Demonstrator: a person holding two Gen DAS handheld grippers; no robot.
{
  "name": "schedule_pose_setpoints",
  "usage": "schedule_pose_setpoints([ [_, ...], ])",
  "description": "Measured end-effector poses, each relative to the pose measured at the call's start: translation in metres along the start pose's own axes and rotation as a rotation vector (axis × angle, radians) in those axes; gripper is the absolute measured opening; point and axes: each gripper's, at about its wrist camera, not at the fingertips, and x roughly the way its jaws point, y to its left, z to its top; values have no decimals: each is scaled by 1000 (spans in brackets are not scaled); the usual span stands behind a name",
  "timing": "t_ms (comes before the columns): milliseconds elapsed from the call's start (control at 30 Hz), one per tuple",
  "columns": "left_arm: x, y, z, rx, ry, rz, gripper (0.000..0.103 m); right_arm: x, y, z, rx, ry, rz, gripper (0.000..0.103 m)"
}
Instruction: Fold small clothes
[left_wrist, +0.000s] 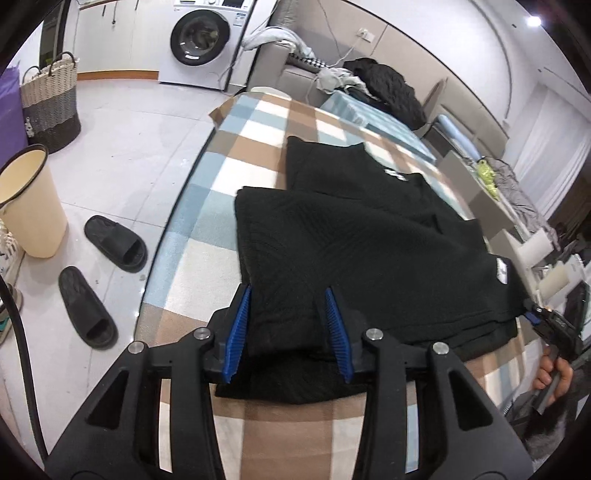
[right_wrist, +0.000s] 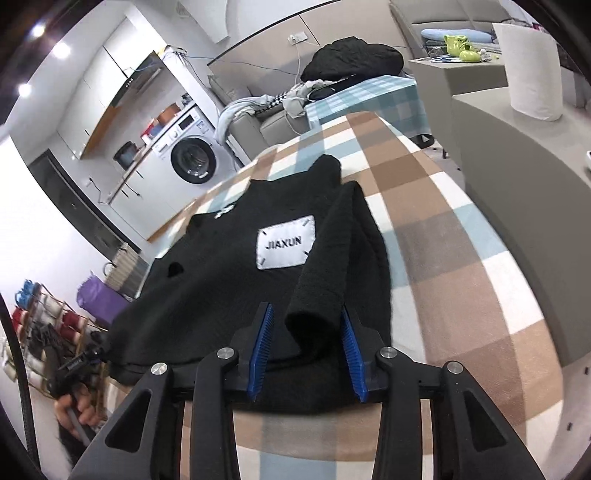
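A black knit garment lies partly folded on the checked table cover. In the right wrist view it shows a white "JIAXUN" label. My left gripper is open, its blue pads either side of the garment's near corner. My right gripper is open too, with a raised fold of the garment standing between its pads. The right gripper also shows in the left wrist view at the garment's right edge. The left gripper shows in the right wrist view at the garment's left edge.
Left of the table on the floor are two black slippers, a cream bin and a woven basket. A washing machine stands at the back. A sofa with clothes and a paper roll lie beyond.
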Motion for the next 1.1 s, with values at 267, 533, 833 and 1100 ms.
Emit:
schedule_pose_setpoints([
  [267,3,-8,-7,6,22,2,36,10,7,-3,1,19,16,41],
  [533,10,3,-4,-54,15,30,30,18,9,-5,32,32,31,41],
  [833,-2,-3,23,-69,-90,8,7,10,6,6,128,-63,50,6],
  [1100,-14,-25,86,-8,-186,-4,6,-11,18,59,184,-191,103,6],
])
